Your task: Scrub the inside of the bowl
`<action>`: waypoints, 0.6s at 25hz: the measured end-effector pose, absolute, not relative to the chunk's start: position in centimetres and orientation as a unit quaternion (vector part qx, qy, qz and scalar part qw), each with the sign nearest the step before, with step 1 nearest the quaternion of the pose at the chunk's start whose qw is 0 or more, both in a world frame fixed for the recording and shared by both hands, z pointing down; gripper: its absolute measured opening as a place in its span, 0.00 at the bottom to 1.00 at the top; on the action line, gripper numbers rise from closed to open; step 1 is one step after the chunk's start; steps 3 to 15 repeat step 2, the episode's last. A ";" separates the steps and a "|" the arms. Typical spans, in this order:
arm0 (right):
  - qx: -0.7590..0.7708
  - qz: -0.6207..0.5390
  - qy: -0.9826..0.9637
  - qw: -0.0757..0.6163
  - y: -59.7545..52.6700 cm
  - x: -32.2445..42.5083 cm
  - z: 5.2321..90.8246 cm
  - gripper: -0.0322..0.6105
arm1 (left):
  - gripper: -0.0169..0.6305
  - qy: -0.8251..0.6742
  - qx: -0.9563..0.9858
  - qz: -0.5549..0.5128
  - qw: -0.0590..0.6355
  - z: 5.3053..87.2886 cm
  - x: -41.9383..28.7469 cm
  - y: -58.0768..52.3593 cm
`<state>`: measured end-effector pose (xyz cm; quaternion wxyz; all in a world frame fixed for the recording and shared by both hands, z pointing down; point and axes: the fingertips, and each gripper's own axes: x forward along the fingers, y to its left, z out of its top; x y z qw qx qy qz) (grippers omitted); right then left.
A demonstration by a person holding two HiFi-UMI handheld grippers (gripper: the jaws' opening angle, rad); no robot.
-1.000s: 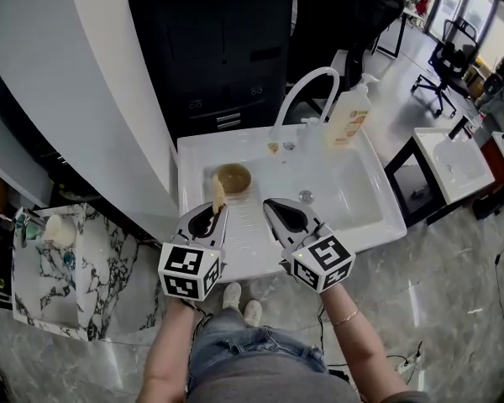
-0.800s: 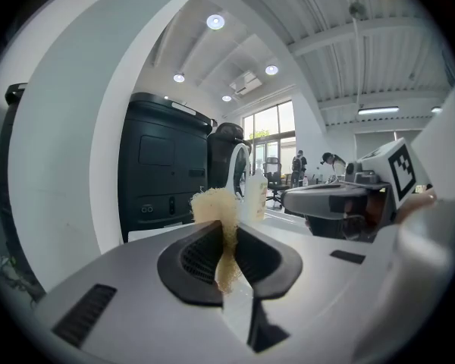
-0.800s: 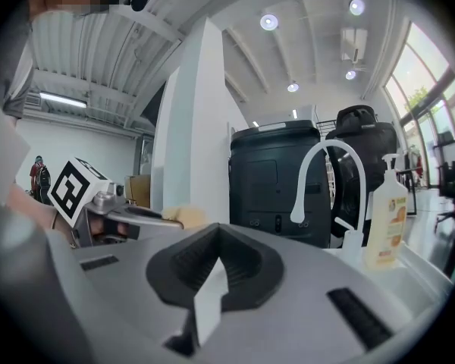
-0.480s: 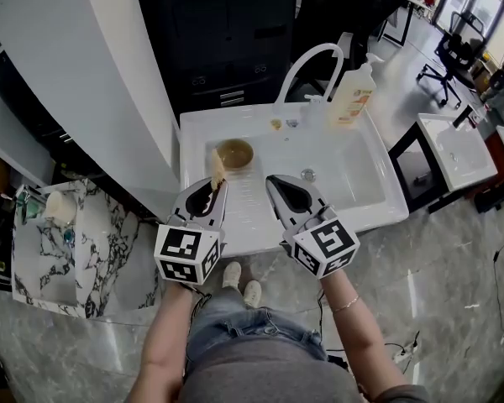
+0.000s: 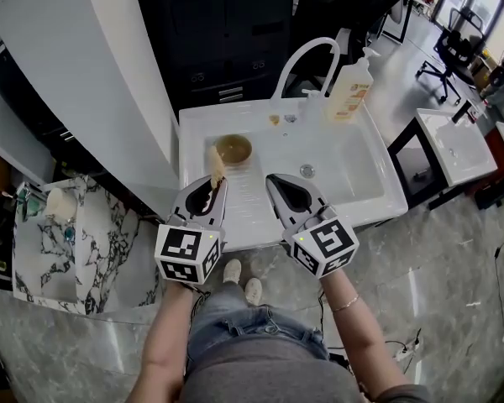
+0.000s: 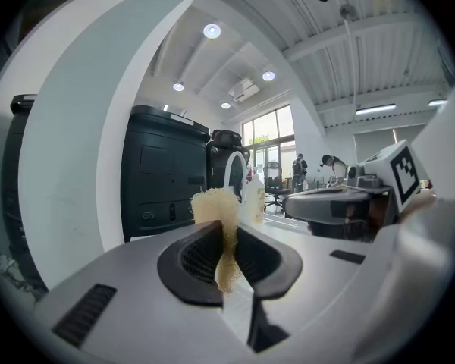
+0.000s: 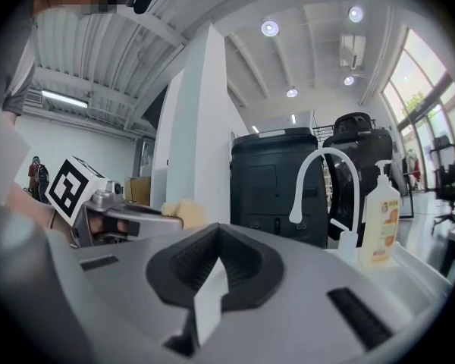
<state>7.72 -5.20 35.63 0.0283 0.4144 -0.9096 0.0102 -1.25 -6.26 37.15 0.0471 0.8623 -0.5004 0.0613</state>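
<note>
A brown bowl sits at the back left of the white sink, upright. My left gripper hovers over the sink's front left, just short of the bowl, and is shut on a yellow sponge. In the left gripper view the sponge stands pinched between the jaws. My right gripper is beside it over the sink's front middle, shut with nothing between its jaws. The bowl does not show in either gripper view.
A white curved faucet and a soap bottle stand at the sink's back edge. A drain lies mid-basin. A white pillar rises at the left, with a marbled stand below it. Black cabinets are behind.
The head view has tilted a little, so the sink and bowl sit higher in the picture. Both grippers keep nearly the same pose, and the left one still holds the sponge.
</note>
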 end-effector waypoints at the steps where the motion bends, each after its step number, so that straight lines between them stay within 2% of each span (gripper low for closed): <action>1: 0.414 0.012 -0.910 0.029 -5.0 7.8 35.7 0.06 | 0.09 -0.500 0.863 0.063 0.047 37.2 -1.2 -6.1; 15: 0.414 0.014 -0.910 0.029 -4.9 7.8 35.9 0.06 | 0.09 -0.499 0.863 0.064 0.047 37.3 -1.1 -5.8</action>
